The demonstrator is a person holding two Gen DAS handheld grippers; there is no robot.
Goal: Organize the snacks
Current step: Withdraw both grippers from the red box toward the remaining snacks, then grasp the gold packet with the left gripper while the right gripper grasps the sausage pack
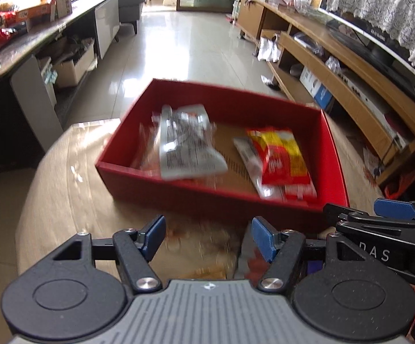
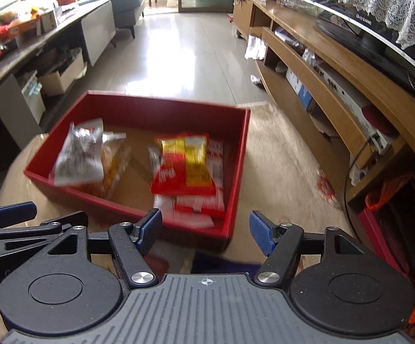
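Note:
A red open box [image 1: 333,154] [image 2: 243,149] sits on a round table with a beige cloth. Inside it lie a clear bag with a white label [image 1: 187,143] [image 2: 78,154] at the left and a stack of red-and-yellow snack packs [image 1: 281,160] [image 2: 187,166] at the right. My left gripper [image 1: 207,238] is open and empty, just short of the box's near wall, above blurred snack packs [image 1: 207,255] on the table. My right gripper [image 2: 204,232] is open and empty at the box's near right corner. Each gripper shows at the other view's edge.
The beige table cloth [image 1: 64,189] [image 2: 287,172] spreads around the box. A wooden TV cabinet [image 2: 336,91] runs along the right. A long counter with boxes and snacks [image 1: 21,28] stands at the left. Shiny tiled floor [image 2: 184,51] lies beyond.

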